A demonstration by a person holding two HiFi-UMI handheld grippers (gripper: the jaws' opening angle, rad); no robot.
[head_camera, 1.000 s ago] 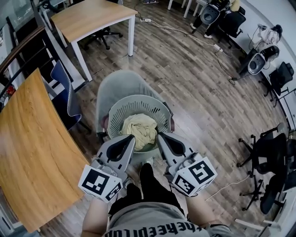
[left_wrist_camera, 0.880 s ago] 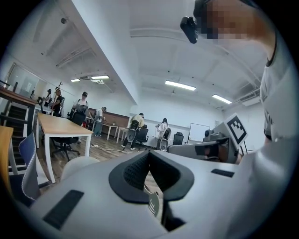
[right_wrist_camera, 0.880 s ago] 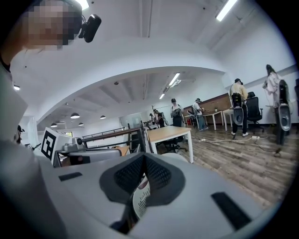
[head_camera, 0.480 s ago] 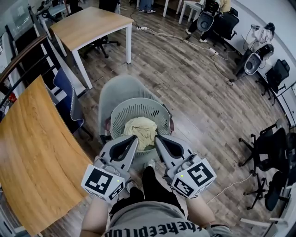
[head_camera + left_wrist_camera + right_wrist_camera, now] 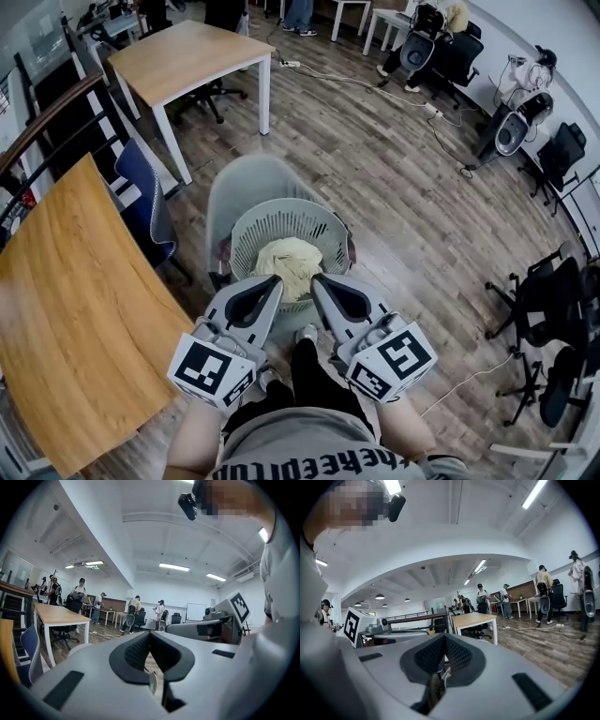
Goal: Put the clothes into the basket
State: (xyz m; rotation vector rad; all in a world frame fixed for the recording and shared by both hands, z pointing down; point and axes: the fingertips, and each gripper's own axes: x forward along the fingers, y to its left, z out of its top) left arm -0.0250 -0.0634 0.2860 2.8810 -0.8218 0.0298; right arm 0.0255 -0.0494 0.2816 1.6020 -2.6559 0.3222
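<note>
Head view: basket (image 5: pixel 244 246) clear of desk (image 5: pixel 75 300)

Floor (image 5: pixel 403 178): wood-pattern planks, being crossed by a pale cable (image 5: pixel 361 77) well ahead of the fingers (image 5: pixel 251 302).
Wooden table (image 5: pixel 192 52), white-legged: being stood far ahead and left of the fingers.
Second wooden tabletop (image 5: pixel 66 309): being stood just left of the fingers, with a blue chair (image 5: pixel 142 192) beside it.
Grey chair (image 5: pixel 246 183): being stood straight ahead of the fingers.
Black office chairs (image 5: pixel 548 323): being grouped well to the right.
White wall (image 5: pixel 93 541) and ceiling: being lit by strip lights (image 5: pixel 174 567).
Whiteboard (image 5: pixel 195 611): being shown at the far wall.
</note>
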